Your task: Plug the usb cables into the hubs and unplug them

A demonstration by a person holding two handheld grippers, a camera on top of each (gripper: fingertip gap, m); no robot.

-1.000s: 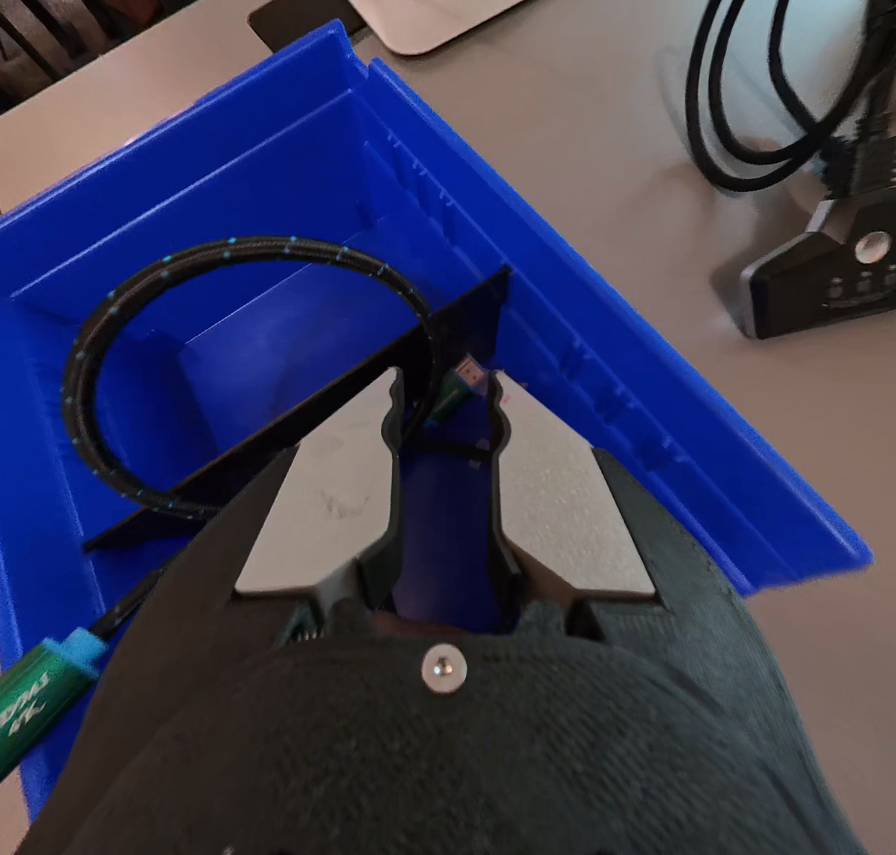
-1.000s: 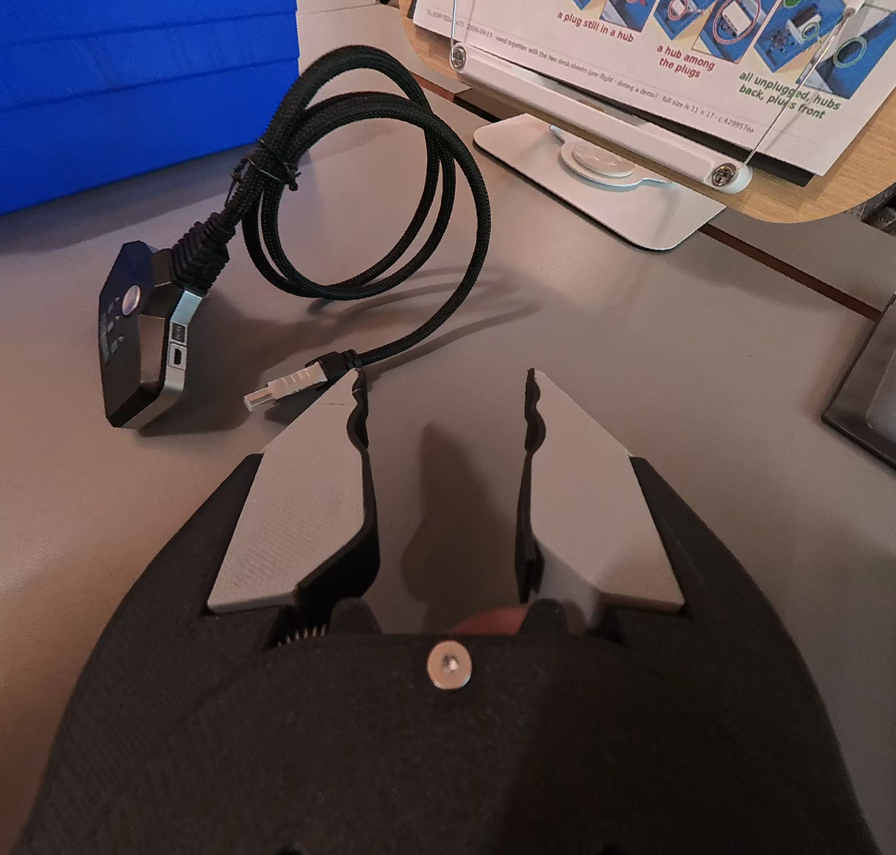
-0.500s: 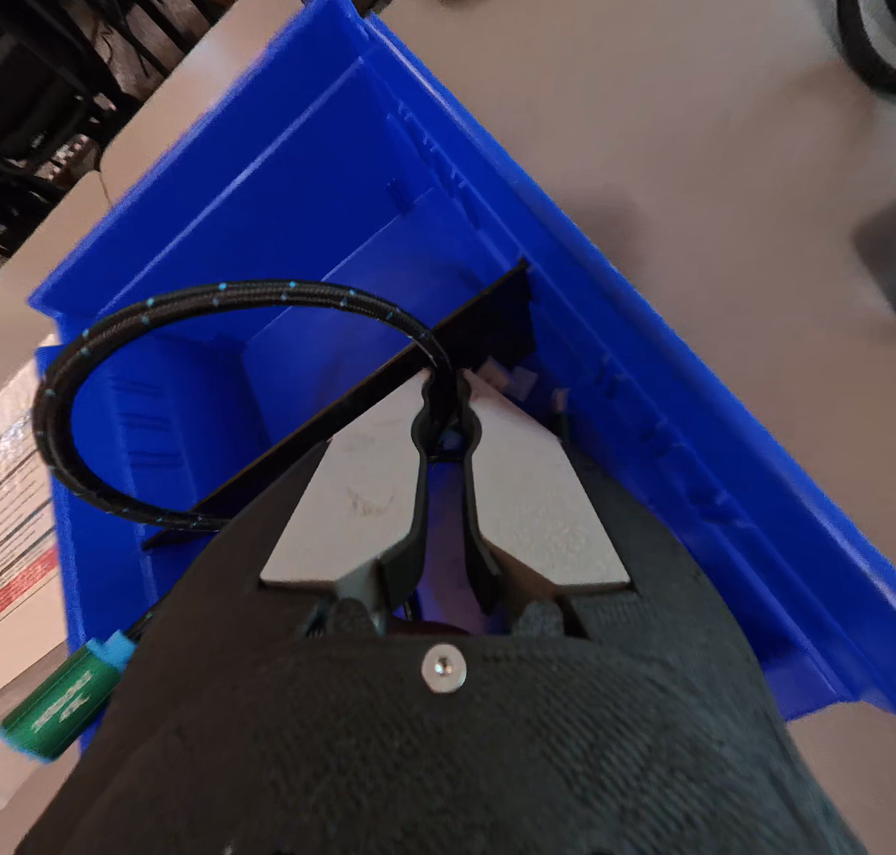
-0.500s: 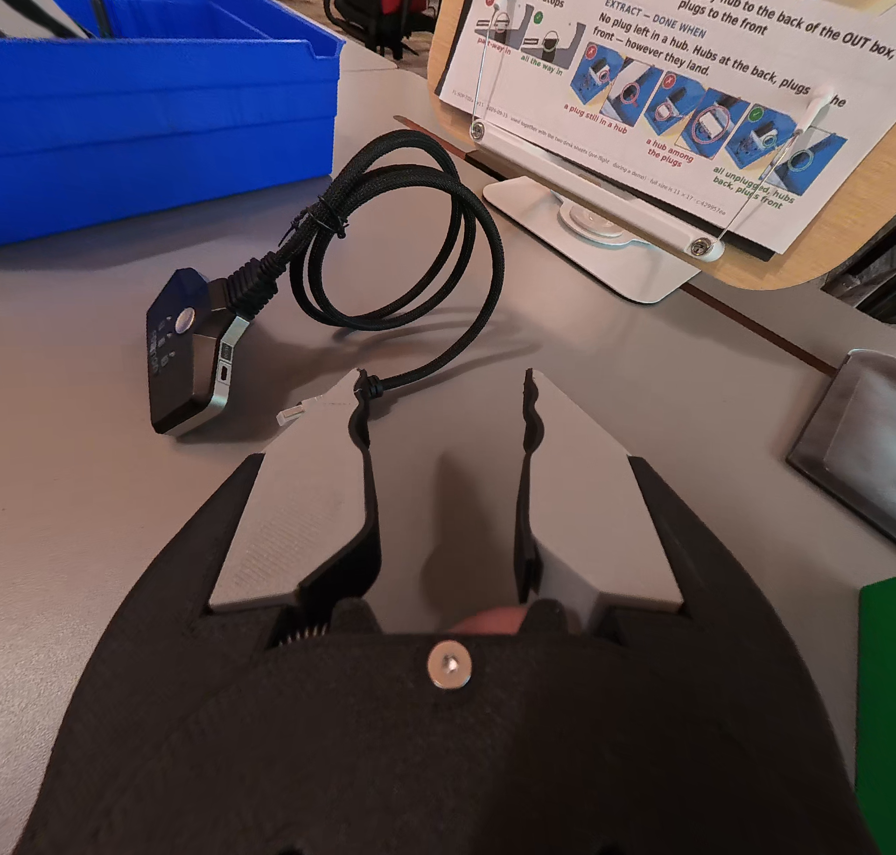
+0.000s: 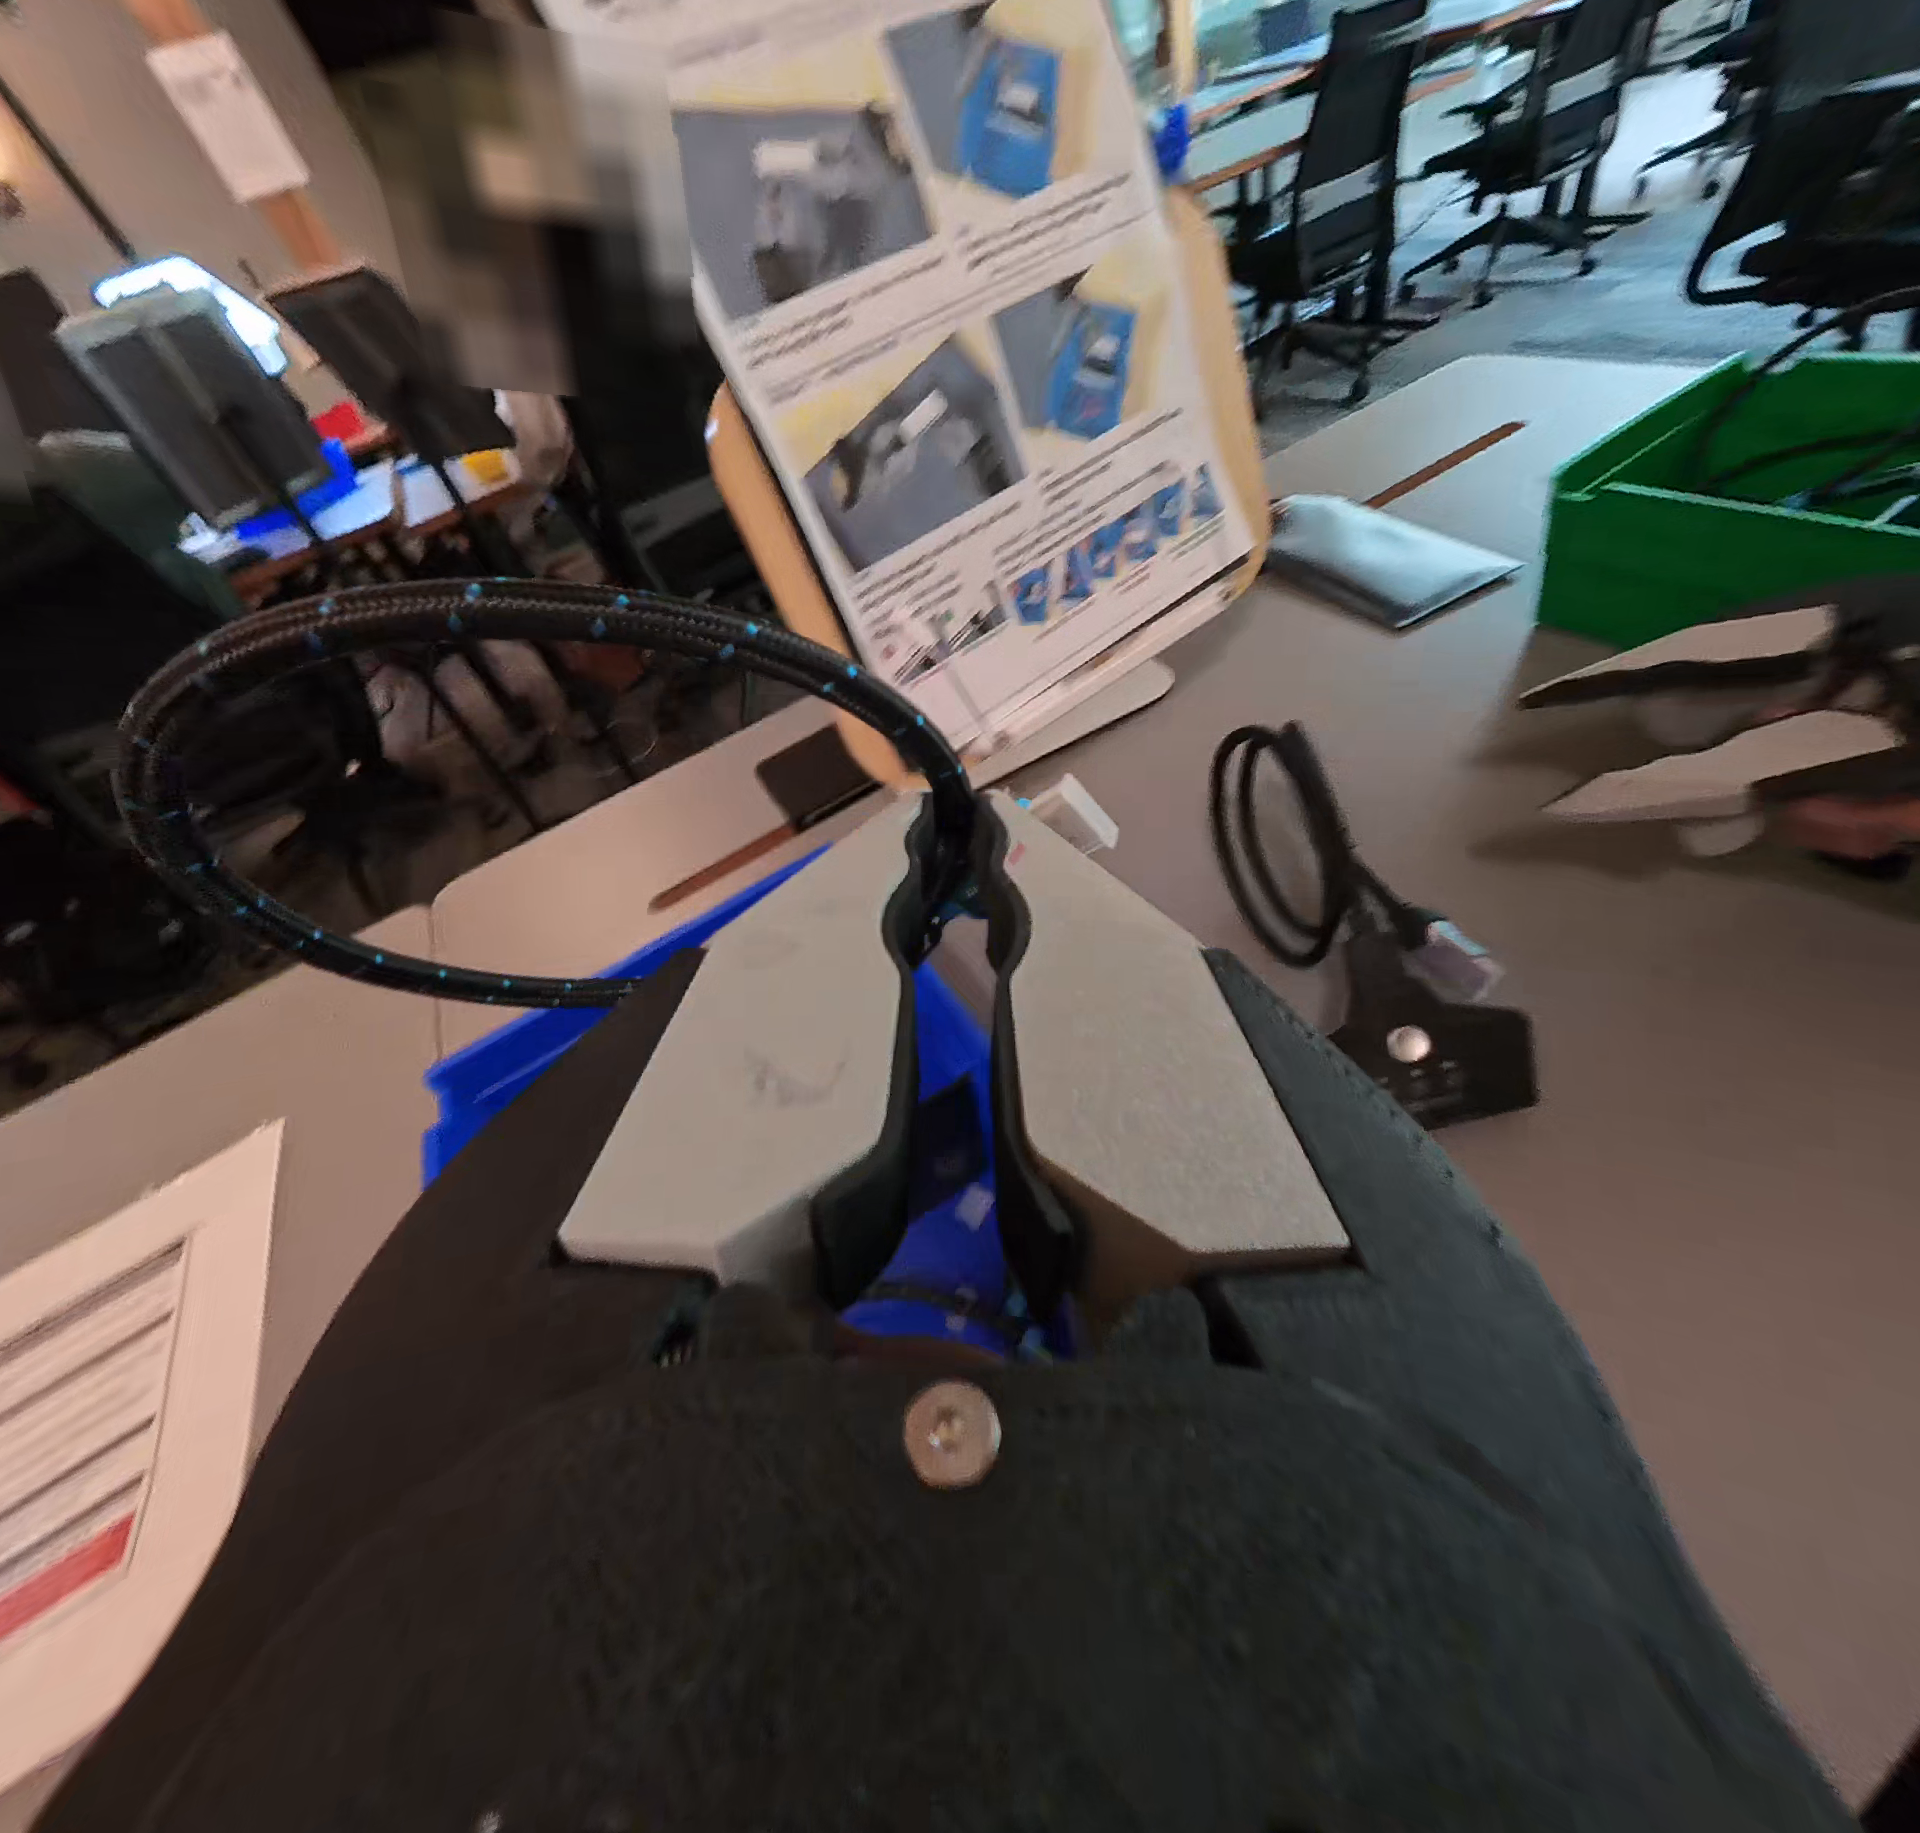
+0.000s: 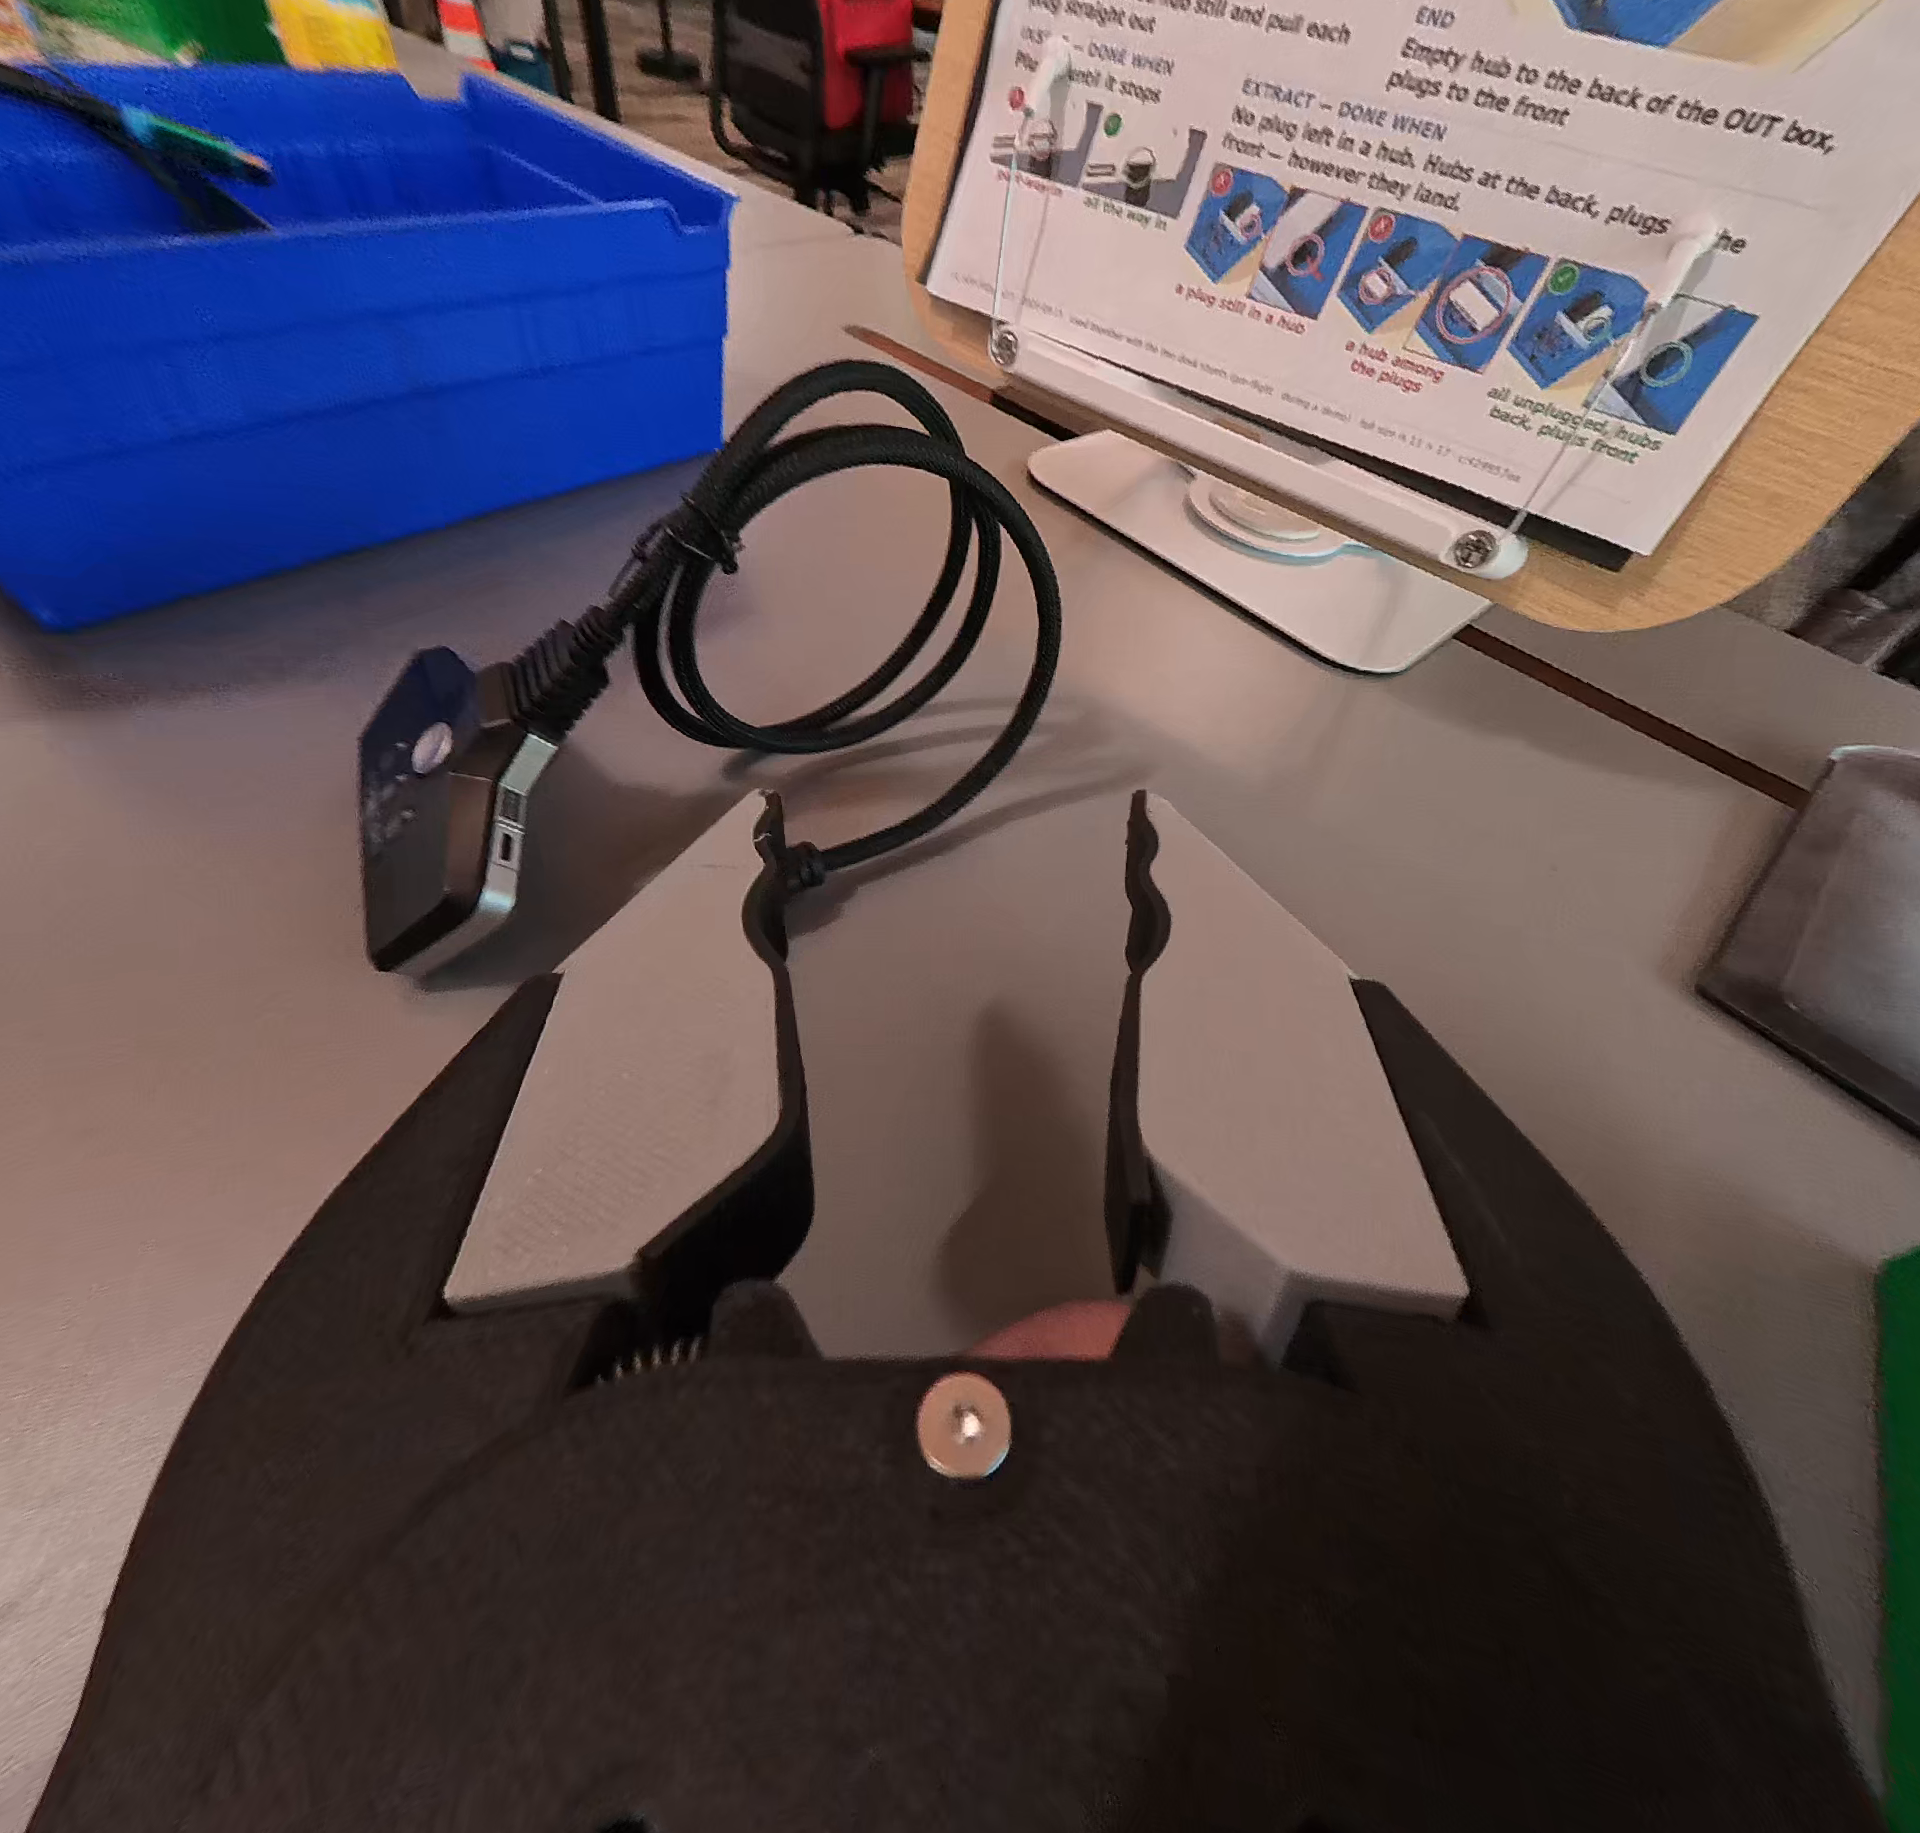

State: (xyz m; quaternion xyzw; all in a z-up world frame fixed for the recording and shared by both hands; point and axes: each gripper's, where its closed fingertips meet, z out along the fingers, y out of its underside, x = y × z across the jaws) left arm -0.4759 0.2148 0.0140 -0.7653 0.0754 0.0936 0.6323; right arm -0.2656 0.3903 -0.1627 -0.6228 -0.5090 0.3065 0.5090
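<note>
left claw [image 5: 954, 864]: pinching black braided cable with blue flecks [image 5: 436, 611], loop raised above blue bin [image 5: 520, 1045] | right claw [image 6: 951, 827]: spread, empty, above worktop [image 6: 1351, 848] | black hub [image 6: 436, 827] with coiled cable: near left of it

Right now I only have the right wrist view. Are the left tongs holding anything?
Observer: Yes. The left tongs are shut on a black braided cable with blue flecks, pinched right at the tips.
Operator: Which way does that cable run from the grip?
Observer: It arcs up and to the left in one open loop, then curves round beneath the tongs. Its ends are hidden in that view.
Operator: And what lies below the left tongs?
Observer: The blue bin shows beneath them and through the gap between the fingers.
</note>
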